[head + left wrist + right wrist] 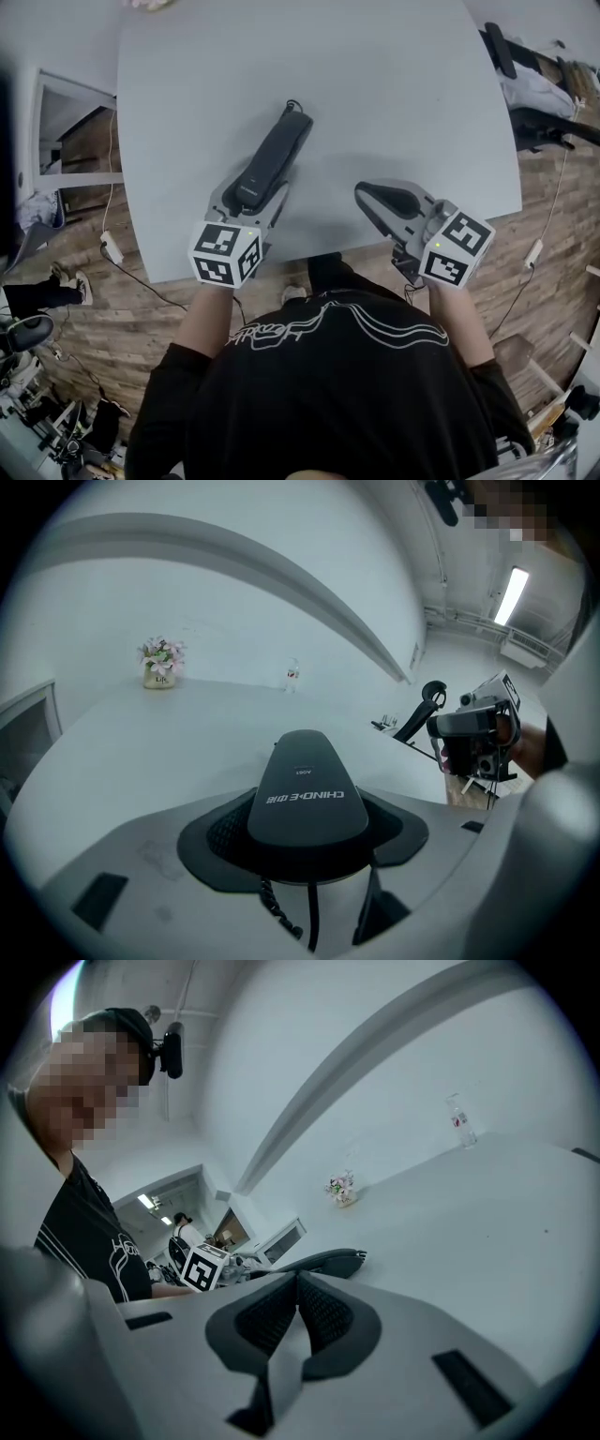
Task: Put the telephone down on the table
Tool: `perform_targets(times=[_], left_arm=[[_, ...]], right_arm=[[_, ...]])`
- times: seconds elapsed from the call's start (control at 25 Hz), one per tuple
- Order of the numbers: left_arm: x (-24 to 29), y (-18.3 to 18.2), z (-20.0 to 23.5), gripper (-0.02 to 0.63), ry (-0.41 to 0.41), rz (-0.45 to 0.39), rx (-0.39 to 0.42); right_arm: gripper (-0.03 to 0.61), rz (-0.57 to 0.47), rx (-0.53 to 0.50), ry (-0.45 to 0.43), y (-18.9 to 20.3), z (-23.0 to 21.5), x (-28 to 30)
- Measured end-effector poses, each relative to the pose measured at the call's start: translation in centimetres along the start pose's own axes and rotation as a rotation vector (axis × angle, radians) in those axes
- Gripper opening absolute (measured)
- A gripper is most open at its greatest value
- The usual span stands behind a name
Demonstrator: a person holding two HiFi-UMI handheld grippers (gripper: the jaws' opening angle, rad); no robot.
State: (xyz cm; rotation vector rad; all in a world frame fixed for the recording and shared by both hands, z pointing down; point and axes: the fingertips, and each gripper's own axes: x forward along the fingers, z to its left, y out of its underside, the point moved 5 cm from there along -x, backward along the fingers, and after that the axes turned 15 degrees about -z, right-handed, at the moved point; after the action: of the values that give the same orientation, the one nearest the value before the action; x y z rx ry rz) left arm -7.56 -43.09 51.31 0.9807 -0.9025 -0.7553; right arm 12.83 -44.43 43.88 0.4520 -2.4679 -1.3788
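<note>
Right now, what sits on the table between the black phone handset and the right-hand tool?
Nothing: in the head view, only bare pale grey tabletop separates the black telephone handset from the right gripper.

A small pot of pink flowers (161, 665) stands upright before the white wall. A clear bottle (292, 675) stands well apart to its right. A ceiling light (512, 594) is lit. A white plug (112, 247) lies on the wooden floor (122, 319).

The right gripper (298, 1288) is shown with its dark-padded grey jaws pressed together, nothing between them. Beyond, a black plastic telephone handset (330, 1260) is seen above the pale grey surface (487, 1232), and a small pot of pink flowers (342, 1190) stands farther off.
</note>
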Motion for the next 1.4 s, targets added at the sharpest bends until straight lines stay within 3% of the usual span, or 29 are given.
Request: perform_targets(times=[0.48,0.64,0.84,1.12,1.4], left_arm=[[1.5,3.5,-1.7,0.284,-0.019,0.121,0.281],[1.5,4.7,-1.9,0.284,-0.046,0.153,0.302],[1.5,6.0,-2.0,0.284,-0.082,0.192,0.395],[1.2,5.8,-2.0,0.314,-0.062,0.164,0.442],[-0.8,4.4,-1.9,0.353,-0.016,0.109,0.342]], right_arm=[[0.04,-0.014,0.041,0.046,1.5,-0.9,-1.1],[0.04,-0.013,0.045,0.055,1.8,-0.7,-1.4],[0.04,-0.018,0.05,0.062,2.1,-0.3,-2.0],[0.04,-0.021,0.036,0.063,2.5,0.8,-2.1],[0.04,-0.04,0.007,0.063,2.3,2.1,-2.6]])
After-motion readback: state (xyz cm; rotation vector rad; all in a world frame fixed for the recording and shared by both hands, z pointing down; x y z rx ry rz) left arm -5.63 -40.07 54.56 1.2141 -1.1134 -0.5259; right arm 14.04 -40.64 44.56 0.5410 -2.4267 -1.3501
